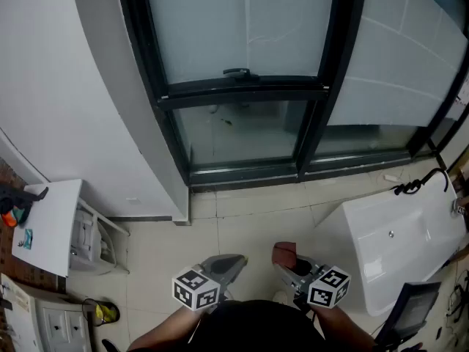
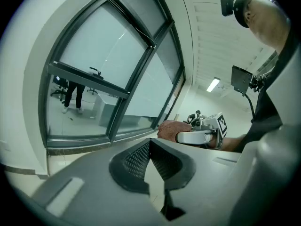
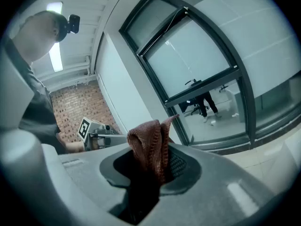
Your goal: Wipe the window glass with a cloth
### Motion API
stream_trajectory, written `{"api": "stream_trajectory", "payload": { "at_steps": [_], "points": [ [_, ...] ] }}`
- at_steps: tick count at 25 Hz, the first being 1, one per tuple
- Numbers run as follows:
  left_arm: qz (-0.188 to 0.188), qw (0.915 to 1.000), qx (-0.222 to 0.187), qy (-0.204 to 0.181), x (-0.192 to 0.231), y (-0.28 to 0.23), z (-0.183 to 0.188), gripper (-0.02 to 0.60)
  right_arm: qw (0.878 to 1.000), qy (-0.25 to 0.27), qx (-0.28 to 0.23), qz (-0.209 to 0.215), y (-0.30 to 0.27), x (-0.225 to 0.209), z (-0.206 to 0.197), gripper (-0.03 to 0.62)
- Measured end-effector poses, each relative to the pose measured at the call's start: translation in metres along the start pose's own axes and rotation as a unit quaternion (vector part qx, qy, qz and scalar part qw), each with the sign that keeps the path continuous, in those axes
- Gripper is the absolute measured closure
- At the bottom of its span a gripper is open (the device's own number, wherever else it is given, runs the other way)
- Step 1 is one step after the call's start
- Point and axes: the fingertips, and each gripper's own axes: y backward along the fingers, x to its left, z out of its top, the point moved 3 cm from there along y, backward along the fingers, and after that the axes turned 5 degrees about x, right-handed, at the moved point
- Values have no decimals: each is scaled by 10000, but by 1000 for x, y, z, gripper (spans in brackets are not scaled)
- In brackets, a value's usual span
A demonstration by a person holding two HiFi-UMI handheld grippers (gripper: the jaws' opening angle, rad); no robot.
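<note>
The window glass (image 1: 242, 28) sits in a dark frame ahead, with a lower pane (image 1: 242, 134) under a crossbar. My right gripper (image 1: 287, 264) is low in the head view, well short of the window, shut on a reddish-brown cloth (image 1: 284, 253). In the right gripper view the cloth (image 3: 149, 147) stands bunched up between the jaws. My left gripper (image 1: 229, 264) hangs beside it to the left, jaws together and holding nothing. From the left gripper view the cloth (image 2: 171, 128) shows at the tip of the right gripper (image 2: 200, 135).
A window handle (image 1: 236, 72) sits on the crossbar. A white wall (image 1: 73, 86) runs along the left, with a white table (image 1: 47, 222) below it. A white basin (image 1: 396, 240) stands at the right, a black cable (image 1: 421, 182) above it. Tiled floor (image 1: 249, 222) lies between me and the window.
</note>
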Motion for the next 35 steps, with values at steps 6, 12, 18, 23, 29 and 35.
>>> {"api": "stream_trajectory", "payload": {
  "at_steps": [6,12,18,23,29,35],
  "points": [
    [-60,9998,-158,-79,16,18,12,566,9999,123,-60,-86,-25,11,11,507],
    [-65,9998,-124,-106,52,57,9,566,9998,145,-50,-161,-68,36,12,507],
    [-159,9997,-151,-71,83,69,18,566,9992,263,24,-285,-94,45,19,507],
    [-277,9994,-184,-76,96,54,35,566,9989,208,-26,-422,-101,24,37,507],
    [-80,9995,-309,-67,131,23,74,566,9987,372,-109,-327,-123,-24,76,507],
    [275,9985,-429,-208,160,-38,139,566,9980,514,-327,-139,-129,-108,152,507]
  ]
}}
